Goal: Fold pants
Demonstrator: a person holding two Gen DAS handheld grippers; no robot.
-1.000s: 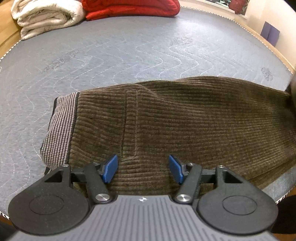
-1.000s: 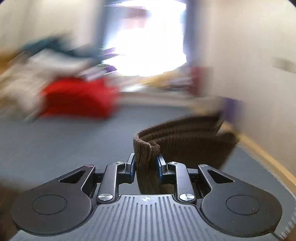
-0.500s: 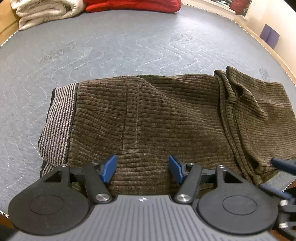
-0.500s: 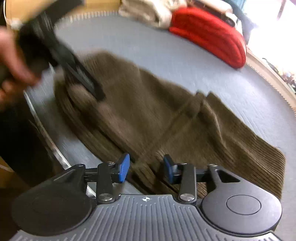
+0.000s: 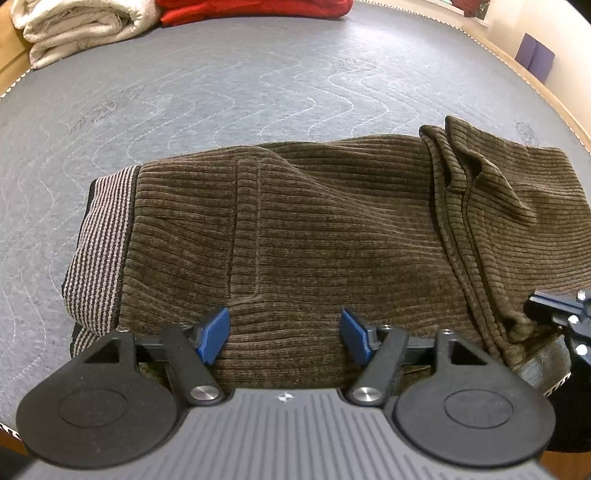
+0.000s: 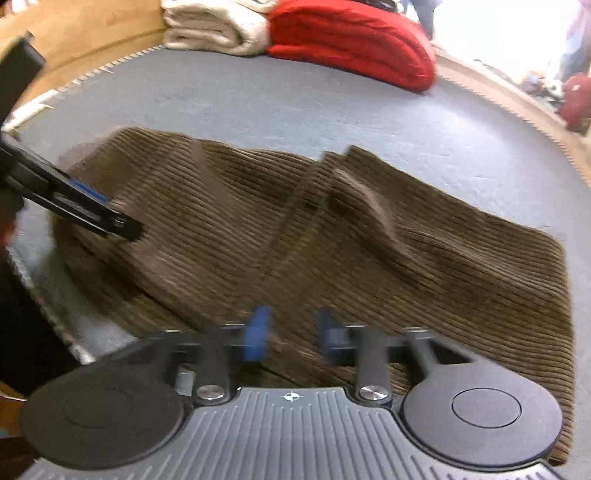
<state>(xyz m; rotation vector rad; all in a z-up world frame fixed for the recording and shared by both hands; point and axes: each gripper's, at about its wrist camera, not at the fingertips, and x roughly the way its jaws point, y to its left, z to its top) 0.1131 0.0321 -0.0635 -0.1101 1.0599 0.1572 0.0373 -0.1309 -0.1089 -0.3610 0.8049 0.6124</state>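
Observation:
Brown corduroy pants lie folded on a grey quilted mattress. The striped waistband is at the left end, and the leg ends are laid over the right part. My left gripper is open and empty, low over the near edge of the pants. My right gripper is open and empty over the pants at their right side. It also shows at the right edge of the left wrist view. The left gripper shows at the left of the right wrist view.
A folded white blanket and a folded red blanket lie at the far side of the mattress. A wooden bed frame borders it. The mattress edge runs just under the near side of the pants.
My right gripper carried the leg ends over onto the pants, let go and opened. It has drawn back a little. The left gripper stayed open in place.

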